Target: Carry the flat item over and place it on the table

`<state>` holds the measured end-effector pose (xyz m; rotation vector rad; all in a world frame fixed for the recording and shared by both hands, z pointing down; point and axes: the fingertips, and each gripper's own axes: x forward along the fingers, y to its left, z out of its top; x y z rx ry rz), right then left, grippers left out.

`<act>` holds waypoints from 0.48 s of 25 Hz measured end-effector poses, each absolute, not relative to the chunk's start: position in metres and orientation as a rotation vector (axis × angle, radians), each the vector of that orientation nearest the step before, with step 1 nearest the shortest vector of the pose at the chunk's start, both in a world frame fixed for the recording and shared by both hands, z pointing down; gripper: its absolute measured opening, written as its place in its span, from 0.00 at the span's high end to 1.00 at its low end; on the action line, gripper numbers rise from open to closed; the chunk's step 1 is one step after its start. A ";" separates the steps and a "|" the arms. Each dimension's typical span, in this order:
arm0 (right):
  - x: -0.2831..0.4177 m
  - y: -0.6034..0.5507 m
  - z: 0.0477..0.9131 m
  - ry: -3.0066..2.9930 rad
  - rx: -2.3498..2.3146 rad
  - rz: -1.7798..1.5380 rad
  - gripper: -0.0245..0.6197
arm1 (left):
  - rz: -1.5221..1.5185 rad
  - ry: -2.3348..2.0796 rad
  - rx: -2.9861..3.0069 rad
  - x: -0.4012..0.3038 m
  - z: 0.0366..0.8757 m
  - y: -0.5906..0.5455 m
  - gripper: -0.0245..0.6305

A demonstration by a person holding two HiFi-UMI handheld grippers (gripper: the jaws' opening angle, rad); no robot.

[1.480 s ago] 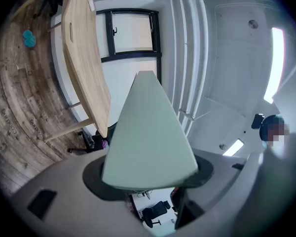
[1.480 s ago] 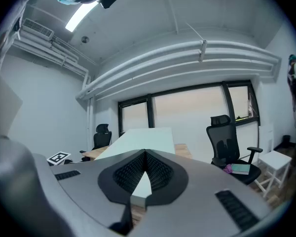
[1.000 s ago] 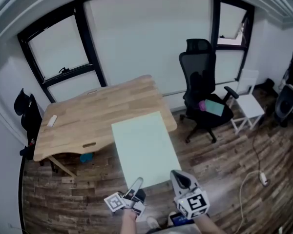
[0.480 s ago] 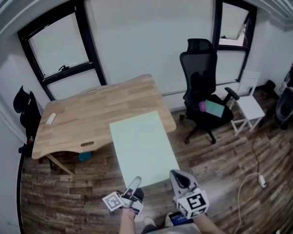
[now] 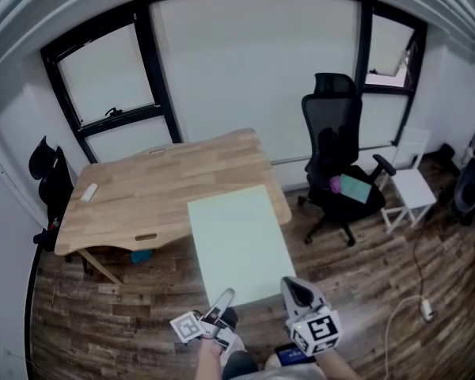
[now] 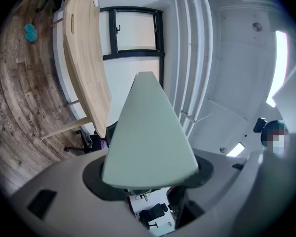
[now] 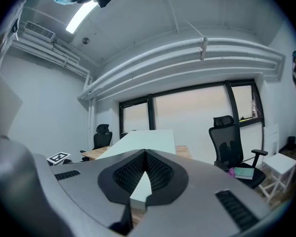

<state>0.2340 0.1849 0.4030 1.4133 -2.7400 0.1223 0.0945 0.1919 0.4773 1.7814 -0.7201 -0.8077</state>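
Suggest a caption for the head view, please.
Left gripper and right gripper hold a pale green board near the wooden table.

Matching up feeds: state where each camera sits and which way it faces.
Head view: on the person's head, looking down at the board, table, left tool and right tool.
Left gripper view: on the left tool, along jaws clamping the board, toward table and window.
Right gripper view: on the right tool, likewise, facing window and chair.
Shared: board, table.

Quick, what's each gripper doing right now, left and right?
Left gripper: closed on the pale green board.
Right gripper: closed on the same board.
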 end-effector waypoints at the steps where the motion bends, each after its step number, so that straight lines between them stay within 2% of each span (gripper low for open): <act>1: 0.232 0.180 0.404 -2.742 1.407 0.124 0.97 | -0.812 -0.716 1.782 0.094 0.477 0.188 0.53; 12: 0.186 0.099 0.423 -2.695 1.373 0.152 0.97 | -0.798 -0.682 1.725 0.061 0.494 0.107 0.53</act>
